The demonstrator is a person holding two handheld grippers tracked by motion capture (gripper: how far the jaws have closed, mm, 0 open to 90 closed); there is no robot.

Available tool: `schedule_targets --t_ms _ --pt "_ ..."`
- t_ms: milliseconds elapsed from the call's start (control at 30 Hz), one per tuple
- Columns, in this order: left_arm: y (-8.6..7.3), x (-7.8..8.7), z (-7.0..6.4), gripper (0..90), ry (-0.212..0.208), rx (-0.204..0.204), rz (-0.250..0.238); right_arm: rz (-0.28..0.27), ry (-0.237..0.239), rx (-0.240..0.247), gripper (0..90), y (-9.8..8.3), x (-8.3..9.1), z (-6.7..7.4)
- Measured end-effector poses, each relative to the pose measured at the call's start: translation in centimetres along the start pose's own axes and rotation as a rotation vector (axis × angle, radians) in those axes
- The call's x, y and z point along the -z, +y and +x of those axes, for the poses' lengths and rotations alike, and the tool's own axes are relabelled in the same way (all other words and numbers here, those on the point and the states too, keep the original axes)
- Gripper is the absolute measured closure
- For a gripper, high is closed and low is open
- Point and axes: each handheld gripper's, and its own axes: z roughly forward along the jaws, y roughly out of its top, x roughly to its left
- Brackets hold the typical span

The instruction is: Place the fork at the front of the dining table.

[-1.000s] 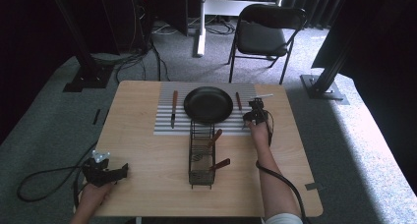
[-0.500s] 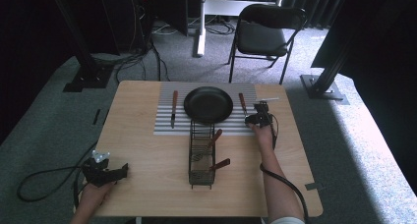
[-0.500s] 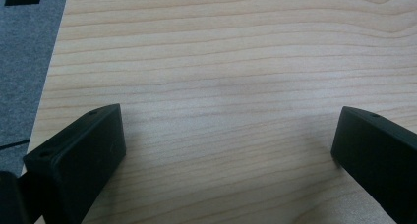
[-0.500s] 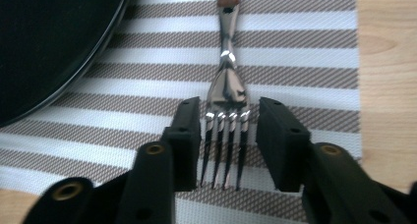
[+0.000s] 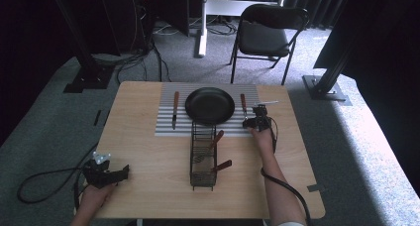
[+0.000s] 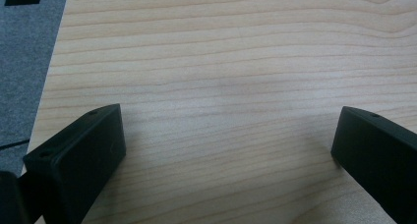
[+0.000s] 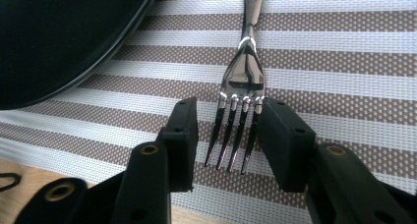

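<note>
Right gripper (image 7: 231, 135) jaws flank fork (image 7: 241, 111) tines, gaps narrow.

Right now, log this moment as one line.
left claw: open, over bare table | right claw: open, astride fork tines on mat | plate: beside fork

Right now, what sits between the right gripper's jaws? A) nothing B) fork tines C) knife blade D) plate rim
B: in the right gripper view the fork lies on the striped mat with its tines between the right gripper's jaws, which flank them without clearly clamping.
</note>
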Motion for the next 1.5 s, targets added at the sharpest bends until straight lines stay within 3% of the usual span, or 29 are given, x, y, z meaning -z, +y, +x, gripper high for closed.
schedule_targets --t_ms 33,67,100,133,167,267,300,333,367,400,433,500,967,1500 --pt "0.0 0.0 0.0 0.0 0.0 0.0 0.0 -0.002 -0.005 0.008 49.0 0.0 0.0 0.1" --pt "0.0 0.0 0.0 0.0 0.0 0.0 0.0 -0.002 -0.005 0.008 49.0 0.0 0.0 0.1" --pt "0.0 0.0 0.0 0.0 0.0 0.001 0.0 -0.012 -0.008 0.01 40.2 -0.1 0.1 0.1" --pt "0.0 0.0 0.0 0.0 0.0 0.001 0.0 -0.012 -0.008 0.01 40.2 -0.1 0.1 0.1" --pt "0.0 0.0 0.0 0.0 0.0 0.001 0.0 -0.03 -0.013 0.008 30.7 -0.1 0.3 0.1" --pt "0.0 0.0 0.0 0.0 0.0 0.0 0.0 -0.045 -0.003 0.019 23.6 -0.3 0.5 0.1" --pt "0.0 0.0 0.0 0.0 0.0 0.0 0.0 -0.04 -0.017 0.054 16.0 -0.4 0.4 0.3" --pt "0.0 0.0 0.0 0.0 0.0 0.0 0.0 -0.04 -0.017 0.054 16.0 -0.4 0.4 0.3" --pt "0.0 0.0 0.0 0.0 0.0 0.0 0.0 -0.043 -0.036 0.094 14.0 -0.5 0.4 0.5" --pt "0.0 0.0 0.0 0.0 0.0 0.0 0.0 -0.043 -0.036 0.094 14.0 -0.5 0.4 0.5" --pt "0.0 0.0 0.0 0.0 0.0 0.0 0.0 -0.095 -0.034 0.107 13.7 -0.8 0.6 0.5" --pt "0.0 0.0 0.0 0.0 0.0 0.001 0.0 -0.106 -0.038 0.111 13.6 -1.0 0.7 0.6" --pt "0.0 0.0 0.0 0.0 0.0 0.0 0.0 -0.136 -0.085 0.165 13.3 -3.1 1.8 1.2" --pt "0.0 0.0 0.0 0.0 0.0 0.0 0.0 -0.186 -0.094 0.133 13.4 -5.9 3.4 -0.1"
